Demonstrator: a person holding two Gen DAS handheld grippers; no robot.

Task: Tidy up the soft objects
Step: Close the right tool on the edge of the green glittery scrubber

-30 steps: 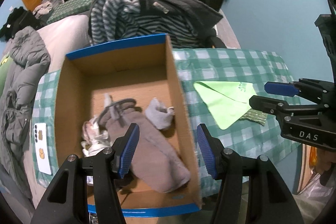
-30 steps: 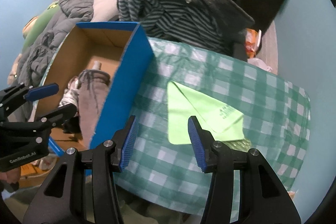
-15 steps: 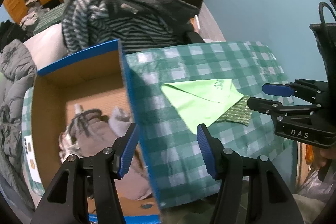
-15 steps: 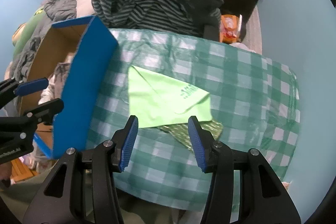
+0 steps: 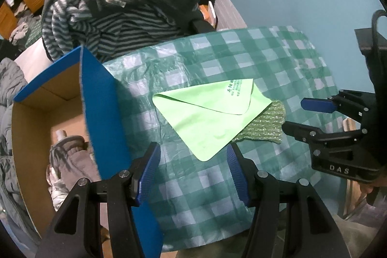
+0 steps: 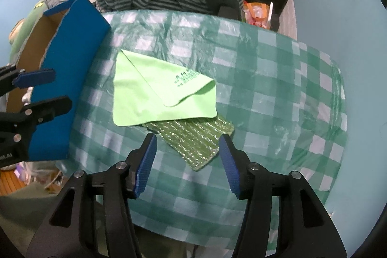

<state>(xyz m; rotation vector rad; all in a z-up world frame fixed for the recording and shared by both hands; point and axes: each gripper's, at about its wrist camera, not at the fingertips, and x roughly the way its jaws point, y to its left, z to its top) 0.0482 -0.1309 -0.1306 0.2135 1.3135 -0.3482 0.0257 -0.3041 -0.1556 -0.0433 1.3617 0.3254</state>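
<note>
Item: light green cloth [image 6: 157,91], folded, flat on the checked tablecloth [image 6: 266,79], overlapping a knitted green pad [image 6: 193,139]; your left gripper [image 5: 193,173] hangs empty and spread, your right gripper [image 6: 186,161] empty, jaws opening. Step, as judged: approach to pick; you next lower and pinch an edge. Container: blue-sided cardboard box [image 5: 101,113] beside it, holding grey garments [image 5: 70,156].

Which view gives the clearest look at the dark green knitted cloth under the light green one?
The right wrist view: the knitted cloth lies mostly uncovered just ahead of the right gripper. In the left wrist view only a strip shows past the light green cloth.
</note>
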